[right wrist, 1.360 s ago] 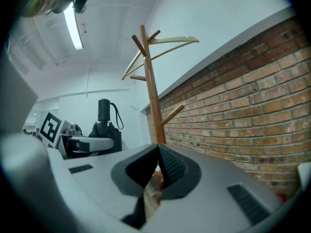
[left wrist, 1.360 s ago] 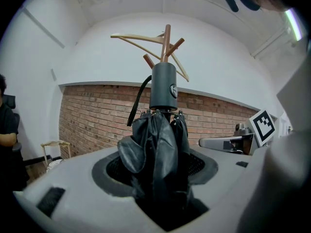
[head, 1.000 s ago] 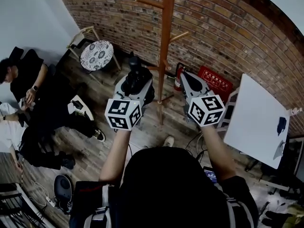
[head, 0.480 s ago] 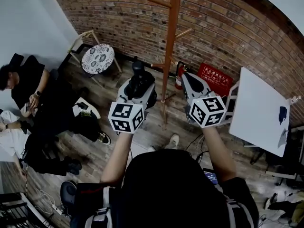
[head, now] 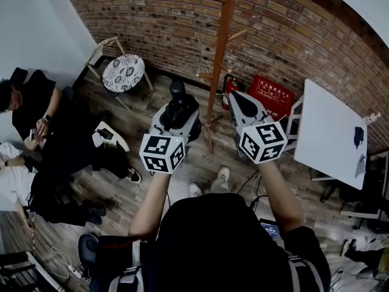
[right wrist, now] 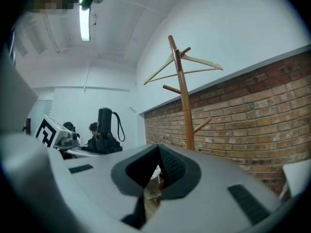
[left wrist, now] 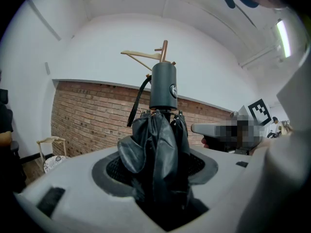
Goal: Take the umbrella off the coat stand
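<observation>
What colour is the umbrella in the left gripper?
The umbrella is black; clearest in the left gripper view.

The umbrella [left wrist: 155, 140] in my left claw [left wrist: 158, 166] is limp black cloth, faintly shiny and crumpled. Its handle [left wrist: 163, 86] is smooth matt dark plastic. My claw's shell is matt grey plastic with ribbed black pads [left wrist: 114, 168]. The coat stand [head: 220, 53] is smooth wood. Behind it is a rough brick wall [head: 140, 17], and below it a wooden plank floor [head: 194, 160].

Umbrella [head: 177, 93] in left claw [head: 175, 111], left of coat stand [head: 221, 53]; right claw [head: 234, 97] right.
</observation>
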